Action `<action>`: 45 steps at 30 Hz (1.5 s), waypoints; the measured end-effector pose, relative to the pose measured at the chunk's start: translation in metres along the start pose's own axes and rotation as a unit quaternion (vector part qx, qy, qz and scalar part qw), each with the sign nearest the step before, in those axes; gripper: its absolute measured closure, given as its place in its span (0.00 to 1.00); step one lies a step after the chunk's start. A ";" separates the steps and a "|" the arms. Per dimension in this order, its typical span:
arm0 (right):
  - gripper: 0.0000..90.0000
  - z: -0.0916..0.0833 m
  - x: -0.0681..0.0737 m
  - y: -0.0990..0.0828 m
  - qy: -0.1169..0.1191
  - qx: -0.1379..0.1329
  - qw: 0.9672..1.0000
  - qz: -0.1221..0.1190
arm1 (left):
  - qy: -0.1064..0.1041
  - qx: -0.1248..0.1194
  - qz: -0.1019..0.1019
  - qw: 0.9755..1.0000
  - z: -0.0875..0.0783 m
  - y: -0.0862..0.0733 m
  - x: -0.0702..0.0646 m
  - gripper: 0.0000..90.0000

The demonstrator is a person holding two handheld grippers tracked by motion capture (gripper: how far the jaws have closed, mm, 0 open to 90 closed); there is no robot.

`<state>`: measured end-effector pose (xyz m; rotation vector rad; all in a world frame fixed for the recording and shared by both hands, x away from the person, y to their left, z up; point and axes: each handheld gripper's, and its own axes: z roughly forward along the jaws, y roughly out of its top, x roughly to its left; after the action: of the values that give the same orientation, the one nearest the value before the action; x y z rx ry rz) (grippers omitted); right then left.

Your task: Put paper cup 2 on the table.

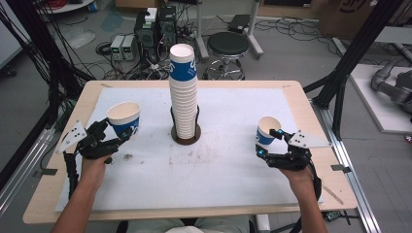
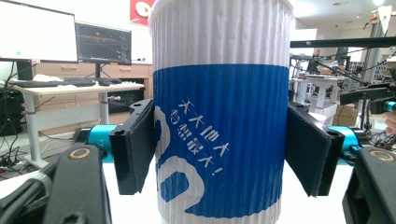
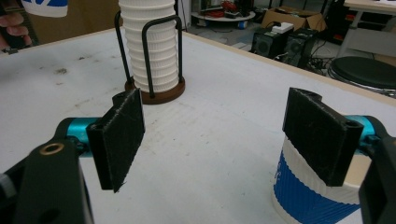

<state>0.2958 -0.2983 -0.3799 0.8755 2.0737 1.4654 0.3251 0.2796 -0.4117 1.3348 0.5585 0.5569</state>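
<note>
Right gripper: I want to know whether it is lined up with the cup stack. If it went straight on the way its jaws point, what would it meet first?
Probably nothing close: between the open jaws of the right gripper lies bare table. The cup stack stands left of that line and the single cup sits by the right-hand jaw, though depth is hard to judge.

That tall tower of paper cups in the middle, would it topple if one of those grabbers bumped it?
Probably easily. The cup stack rises far above its wire holder, which braces only the lowest cups, so a push near the top would likely tip it. Ribbed paper cups look light, so they would offer little resistance.
</note>
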 end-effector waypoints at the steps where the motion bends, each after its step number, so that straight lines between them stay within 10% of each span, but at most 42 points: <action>1: 0.24 0.000 0.000 0.000 0.000 0.001 1.000 -0.002 | 0.000 0.000 0.000 1.000 0.000 0.000 0.000 0.35; 19: 0.24 0.003 0.007 0.000 0.013 0.011 1.000 -0.014 | 0.041 0.018 -0.009 0.999 0.007 -0.015 0.017 0.34; 29: 0.24 0.006 0.010 0.002 0.019 0.011 1.000 -0.014 | 0.095 0.070 -0.018 0.993 0.021 -0.026 0.027 0.33; 41: 0.24 0.009 0.011 0.004 0.025 0.011 0.999 -0.017 | 0.089 0.098 -0.028 0.991 0.045 -0.033 0.035 0.33; 45: 0.24 0.008 0.011 0.004 0.024 0.010 0.999 -0.019 | 0.097 0.143 -0.035 0.984 0.055 -0.038 0.039 0.33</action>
<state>0.2946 -0.2845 -0.3789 0.8116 2.1312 1.4611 0.3926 0.2597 -0.4439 1.5341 0.8688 0.5666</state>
